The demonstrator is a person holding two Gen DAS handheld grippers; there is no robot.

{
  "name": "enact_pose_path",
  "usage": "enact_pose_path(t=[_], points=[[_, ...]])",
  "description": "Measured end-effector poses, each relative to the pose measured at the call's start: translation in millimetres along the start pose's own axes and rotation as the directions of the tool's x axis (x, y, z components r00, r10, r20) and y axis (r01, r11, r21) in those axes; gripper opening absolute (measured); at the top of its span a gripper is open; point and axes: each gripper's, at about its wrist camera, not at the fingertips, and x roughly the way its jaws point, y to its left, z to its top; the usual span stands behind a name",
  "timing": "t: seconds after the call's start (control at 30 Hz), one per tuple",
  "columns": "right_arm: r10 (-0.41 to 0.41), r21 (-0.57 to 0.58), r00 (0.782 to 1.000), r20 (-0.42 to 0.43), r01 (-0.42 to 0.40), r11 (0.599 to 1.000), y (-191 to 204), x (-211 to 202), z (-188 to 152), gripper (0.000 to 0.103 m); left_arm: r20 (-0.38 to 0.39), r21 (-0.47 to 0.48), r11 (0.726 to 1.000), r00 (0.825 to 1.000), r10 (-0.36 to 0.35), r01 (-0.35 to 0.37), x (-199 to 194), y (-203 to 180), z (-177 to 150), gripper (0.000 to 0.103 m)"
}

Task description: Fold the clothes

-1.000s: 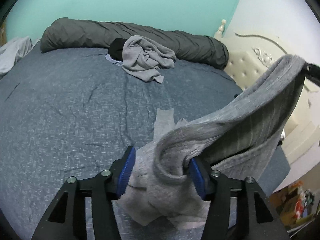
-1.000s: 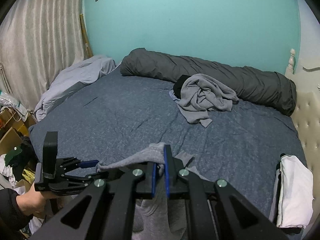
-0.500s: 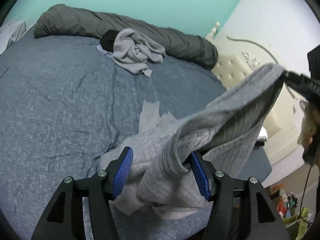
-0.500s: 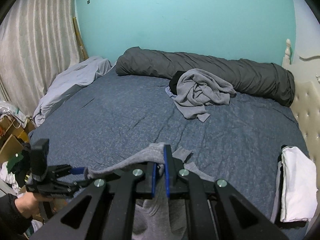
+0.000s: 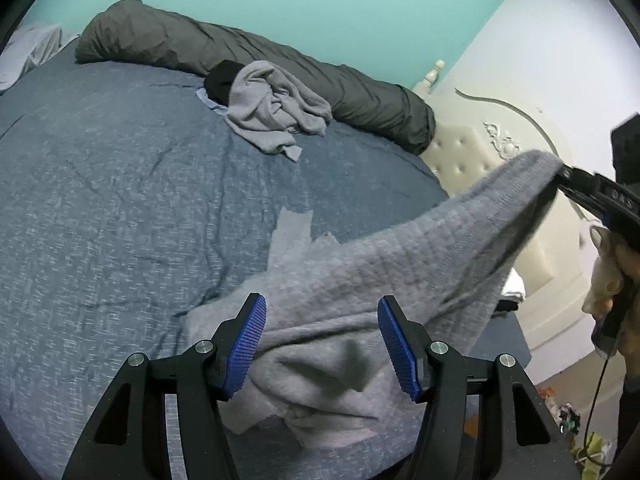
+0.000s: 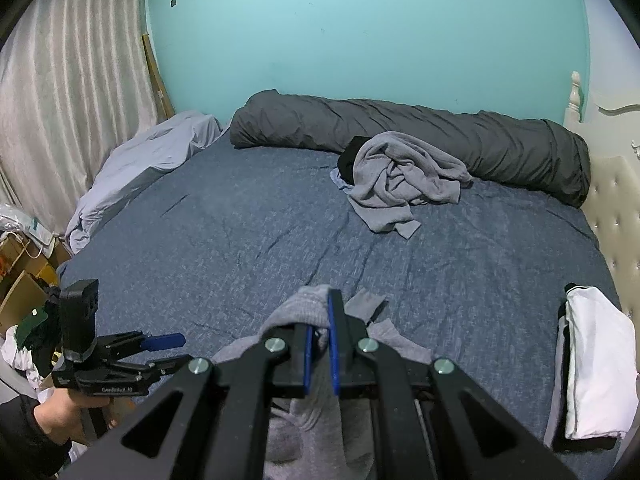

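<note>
Grey knit garment (image 5: 360,280) at the near edge of the bed (image 5: 120,200), one part bunched on the blue cover, one corner lifted off to the right. Right gripper (image 6: 320,354): blue pads pressed together, pinching that lifted corner. Left gripper (image 5: 320,344): jaws spread wide, nothing between them, garment lying just below. Crumpled grey clothes pile (image 6: 400,176) near the far edge, well apart, against a dark rolled duvet (image 6: 440,128). Folded white cloth (image 6: 600,364) at the bed's right edge by the cream headboard (image 5: 472,152). Teal wall (image 6: 360,32) behind.
</note>
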Motion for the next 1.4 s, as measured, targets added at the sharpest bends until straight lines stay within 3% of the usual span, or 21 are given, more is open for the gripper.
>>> enact_pose_path(t=[0.1, 0.23, 0.47, 0.53, 0.6, 0.73, 0.83, 0.87, 1.1, 1.3, 1.4], points=[[-0.002, 0.002, 1.000, -0.010, 0.002, 1.000, -1.0, 4.2, 0.6, 0.006, -0.028, 0.042, 0.999, 1.000, -0.010, 0.012, 5.8, -14.3, -11.4, 0.062], [0.004, 0.009, 1.000, -0.016, -0.004, 1.000, -1.2, 7.9, 0.4, 0.006, -0.057, 0.118, 0.993, 0.998, 0.039, -0.032, 21.7, -29.6, -27.3, 0.062], [0.011, -0.007, 1.000, -0.021, -0.011, 1.000, 4.1, 8.8, -2.5, 0.006, -0.107, 0.148, 0.987, 0.991, 0.079, -0.063, 55.6, -30.1, -28.9, 0.061], [0.012, -0.007, 1.000, -0.021, -0.012, 1.000, 3.9, 8.4, -3.6, 0.006, -0.116, 0.168, 0.983, 0.989, 0.095, -0.075, 62.4, -31.6, -30.4, 0.056], [0.014, -0.003, 1.000, -0.020, -0.014, 1.000, 1.9, 8.8, -4.4, 0.006, -0.114, 0.184, 0.979, 0.987, 0.115, -0.092, 66.9, -32.2, -32.0, 0.034], [0.018, 0.002, 1.000, -0.022, -0.018, 1.000, -1.3, 10.6, -6.7, 0.006, -0.105, 0.189, 0.975, 0.985, 0.138, -0.117, 72.9, -27.4, -31.2, 0.023], [0.023, 0.002, 0.999, -0.022, -0.023, 1.000, -2.9, 12.5, -8.9, 0.006, -0.077, 0.191, 0.973, 0.986, 0.146, -0.129, 64.0, -25.0, -22.8, 0.006], [0.025, 0.003, 0.999, -0.022, -0.025, 1.000, -2.7, 13.0, -10.2, 0.006, -0.068, 0.192, 0.972, 0.987, 0.148, -0.133, 61.0, -24.2, -19.9, 0.005], [-0.003, 0.042, 0.999, 0.039, 0.002, 0.999, -17.9, -1.6, -15.1, 0.006, 0.022, 0.216, 0.961, 0.984, 0.175, -0.176, 25.4, -25.3, 12.9, 0.004], [-0.018, 0.057, 0.990, 0.139, 0.010, 0.998, -23.9, -42.4, 5.5, 0.006, 0.155, 0.233, 0.951, 0.973, 0.171, -0.204, -47.6, -53.0, 73.5, 0.004], [-0.035, 0.054, 0.978, 0.204, 0.025, 0.998, -24.4, -74.6, 26.9, 0.006, 0.240, 0.261, 0.939, 0.957, 0.160, -0.223, -93.4, -82.7, 113.0, 0.004]])
